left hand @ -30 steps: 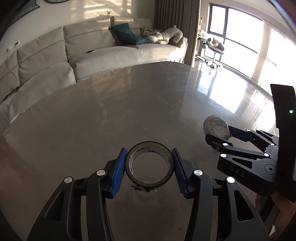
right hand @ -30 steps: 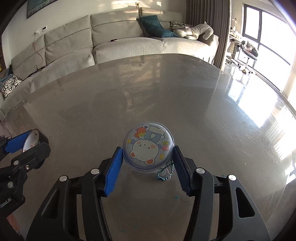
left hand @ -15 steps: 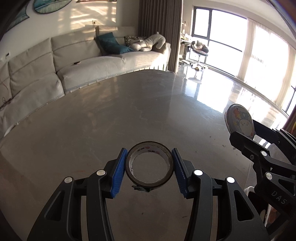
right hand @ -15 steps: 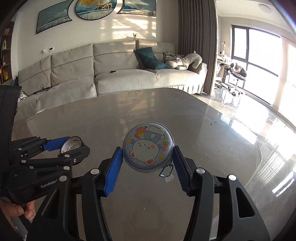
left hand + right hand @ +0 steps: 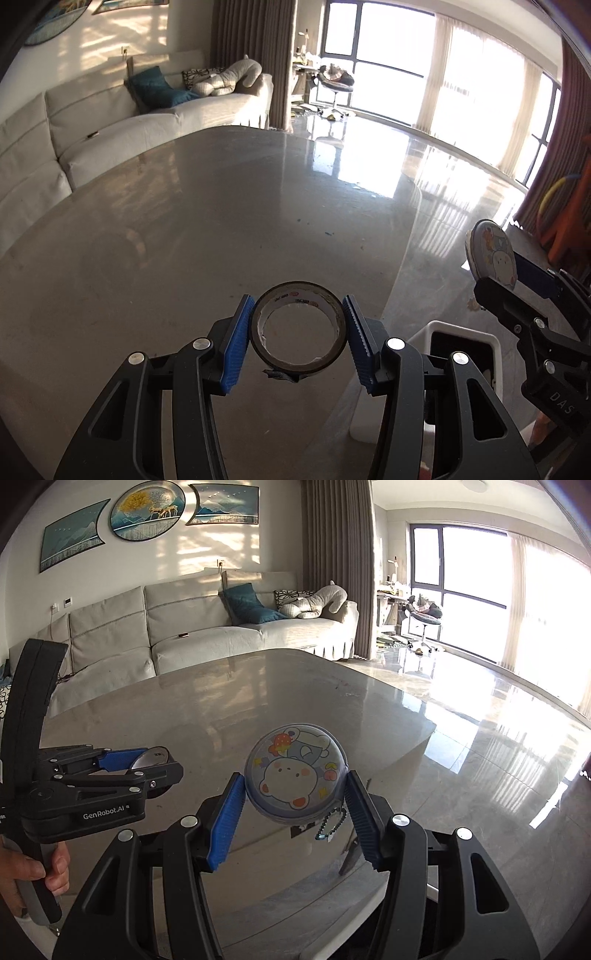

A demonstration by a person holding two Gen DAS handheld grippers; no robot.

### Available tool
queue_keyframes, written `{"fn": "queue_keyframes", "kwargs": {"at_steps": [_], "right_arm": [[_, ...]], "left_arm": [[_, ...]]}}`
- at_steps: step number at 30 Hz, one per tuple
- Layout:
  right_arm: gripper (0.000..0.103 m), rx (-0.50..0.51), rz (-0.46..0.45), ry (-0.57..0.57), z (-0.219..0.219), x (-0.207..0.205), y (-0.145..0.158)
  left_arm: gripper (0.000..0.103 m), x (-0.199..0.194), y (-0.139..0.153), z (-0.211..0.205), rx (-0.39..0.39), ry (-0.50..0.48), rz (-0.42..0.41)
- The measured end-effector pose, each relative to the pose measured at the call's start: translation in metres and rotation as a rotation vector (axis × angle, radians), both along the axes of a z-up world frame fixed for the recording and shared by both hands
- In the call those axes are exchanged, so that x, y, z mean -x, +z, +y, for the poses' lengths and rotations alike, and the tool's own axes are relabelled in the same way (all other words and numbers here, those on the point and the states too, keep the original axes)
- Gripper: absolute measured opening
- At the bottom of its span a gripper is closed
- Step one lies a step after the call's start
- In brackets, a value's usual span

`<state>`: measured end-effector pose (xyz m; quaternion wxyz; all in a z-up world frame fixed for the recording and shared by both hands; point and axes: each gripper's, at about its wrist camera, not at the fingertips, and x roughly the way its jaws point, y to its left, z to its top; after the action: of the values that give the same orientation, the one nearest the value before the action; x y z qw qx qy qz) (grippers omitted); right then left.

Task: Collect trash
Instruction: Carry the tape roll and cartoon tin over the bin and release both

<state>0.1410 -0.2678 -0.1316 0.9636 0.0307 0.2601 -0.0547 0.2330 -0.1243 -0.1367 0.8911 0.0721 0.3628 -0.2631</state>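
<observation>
A glossy grey stone table is being lit by window glare; a few tiny specks are lying scattered on it.

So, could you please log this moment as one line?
left gripper: shut on tape roll | right gripper: shut on cartoon case | white bin: beside table

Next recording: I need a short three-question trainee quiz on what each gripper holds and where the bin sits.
1. True or false: the left gripper is shut on a tape roll.
2. What is printed on the round case in the right gripper?
3. The white bin stands: A) on the table; B) beside it, lower down; C) on the sofa.

Key: 1 true. 2 a cartoon bear-like face. 3 B.
</observation>
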Motion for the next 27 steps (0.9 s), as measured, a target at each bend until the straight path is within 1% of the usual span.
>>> {"fn": "queue_keyframes", "kwargs": {"at_steps": [4,11,17,22,24,27], "right_arm": [[0.057,-0.013,0.015,-0.073,-0.019,0.030,-0.016],[0.057,-0.013,0.029,-0.180,-0.049,0.066,-0.031],[0.057,0.003,0.040,-0.244,-0.067,0.077,-0.037],[0.057,-0.006,0.058,-0.284,-0.086,0.088,-0.045],[0.057,-0.007,0.072,-0.298,-0.090,0.086,-0.047],[0.057,-0.008,0.081,-0.316,-0.101,0.094,-0.052]], "left_arm": [[0.048,0.025,0.002,-0.024,0.019,-0.073,-0.004],[0.048,0.065,-0.004,-0.064,0.037,-0.206,0.007],[0.049,0.091,-0.015,-0.098,0.021,-0.308,0.023],[0.049,0.095,-0.017,-0.121,0.010,-0.354,0.021],[0.049,0.093,-0.019,-0.129,0.010,-0.372,0.034],[0.049,0.089,-0.025,-0.144,-0.004,-0.406,0.060]]}}
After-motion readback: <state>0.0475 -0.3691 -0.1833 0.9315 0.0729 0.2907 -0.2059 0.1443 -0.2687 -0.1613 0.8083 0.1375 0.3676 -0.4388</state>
